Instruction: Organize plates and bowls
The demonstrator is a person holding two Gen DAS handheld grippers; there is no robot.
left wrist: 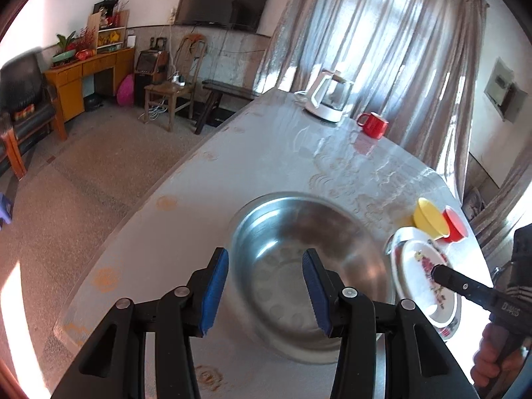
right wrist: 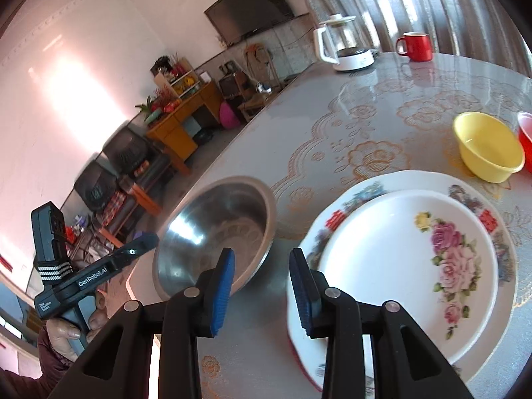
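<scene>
Blue-padded left gripper (left wrist: 266, 291) nearest the lens, jaws parted, nothing between the pads; near rim of steel bowl (left wrist: 309, 266) showing in the gap, no contact visible. Right gripper (right wrist: 262, 294) likewise parted and empty, hovering over bare tabletop between steel bowl and stacked plates.

Steel bowl upright near table (left wrist: 232, 153) edge, mouth up, round, so no long axis to speak of. Smaller rose-patterned plate (right wrist: 409, 266) nested flat on larger floral-rimmed plate (right wrist: 365, 183), face up. Yellow bowl (right wrist: 488, 146) just beyond plates, upright; red bowl (right wrist: 527, 136) beside it, possibly touching, mostly cut off by frame edge. Kettle (right wrist: 345, 46) and red mug (right wrist: 417, 46) well apart at far side.

Step judged: plates already stacked, bowls not yet gathered. Next move likely calls for a rim pinch on one bowl, lifted level, nested by size.
</scene>
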